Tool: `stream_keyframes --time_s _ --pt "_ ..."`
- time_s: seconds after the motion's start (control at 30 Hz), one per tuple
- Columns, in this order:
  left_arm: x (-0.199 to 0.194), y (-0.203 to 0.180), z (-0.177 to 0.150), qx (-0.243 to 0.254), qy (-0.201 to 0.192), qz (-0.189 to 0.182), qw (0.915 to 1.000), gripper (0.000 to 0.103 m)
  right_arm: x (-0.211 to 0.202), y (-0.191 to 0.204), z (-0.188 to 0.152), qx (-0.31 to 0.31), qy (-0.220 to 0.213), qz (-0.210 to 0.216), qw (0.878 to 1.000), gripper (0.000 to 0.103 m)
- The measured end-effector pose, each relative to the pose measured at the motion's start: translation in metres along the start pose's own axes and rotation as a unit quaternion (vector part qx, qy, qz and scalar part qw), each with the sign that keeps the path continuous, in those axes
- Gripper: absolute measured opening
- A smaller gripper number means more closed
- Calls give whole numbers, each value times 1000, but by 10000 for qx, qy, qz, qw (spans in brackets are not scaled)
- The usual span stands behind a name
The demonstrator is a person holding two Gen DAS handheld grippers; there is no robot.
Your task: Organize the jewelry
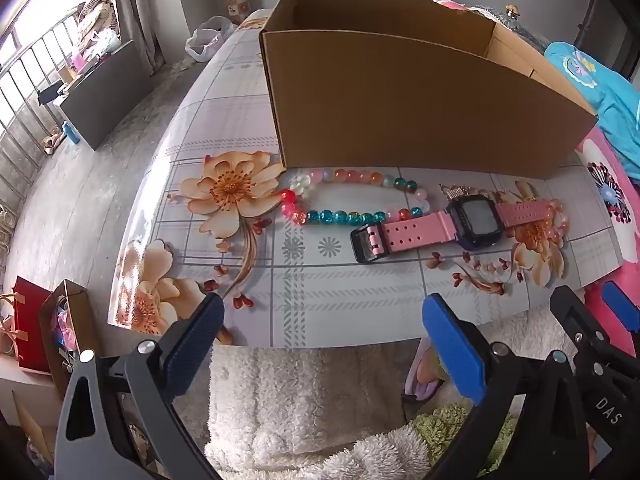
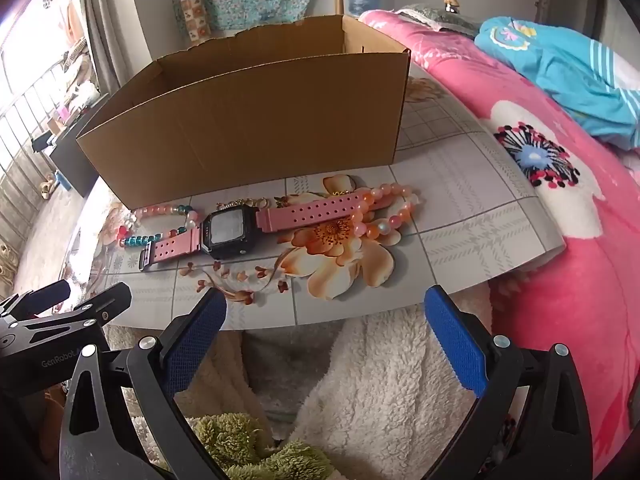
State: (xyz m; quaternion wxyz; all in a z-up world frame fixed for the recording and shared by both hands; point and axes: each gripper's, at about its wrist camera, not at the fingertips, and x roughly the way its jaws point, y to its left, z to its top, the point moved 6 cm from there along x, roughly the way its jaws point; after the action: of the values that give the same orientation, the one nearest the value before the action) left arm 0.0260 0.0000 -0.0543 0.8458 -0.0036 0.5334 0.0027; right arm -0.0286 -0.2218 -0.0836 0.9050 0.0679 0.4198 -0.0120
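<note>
A pink-strapped watch (image 1: 452, 226) (image 2: 224, 232) with a black face lies on the floral tabletop in front of an open cardboard box (image 1: 400, 108) (image 2: 248, 128). A bracelet of teal, pink and orange beads (image 1: 344, 196) (image 2: 160, 224) lies at the watch's left end. A peach bead bracelet (image 2: 384, 210) (image 1: 556, 220) lies over its right strap. A small gold chain (image 2: 240, 202) sits behind the watch face. My left gripper (image 1: 320, 312) stands open at the table's near edge, empty. My right gripper (image 2: 324, 308) is open too, empty, nearer the peach bracelet.
The table (image 1: 320, 280) (image 2: 460, 216) carries a flower-printed cloth. A pink floral blanket (image 2: 560, 200) and a blue garment (image 2: 568, 72) lie to the right. White fleece (image 1: 300, 392) is below the grippers. Bags (image 1: 44, 332) and floor lie to the left.
</note>
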Motion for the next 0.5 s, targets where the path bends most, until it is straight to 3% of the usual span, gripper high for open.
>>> stream_keyframes --time_s 0.5 --pt "-1 -1 1 41 -3 19 10000 97 -3 -1 0 -7 -8 -2 10000 95"
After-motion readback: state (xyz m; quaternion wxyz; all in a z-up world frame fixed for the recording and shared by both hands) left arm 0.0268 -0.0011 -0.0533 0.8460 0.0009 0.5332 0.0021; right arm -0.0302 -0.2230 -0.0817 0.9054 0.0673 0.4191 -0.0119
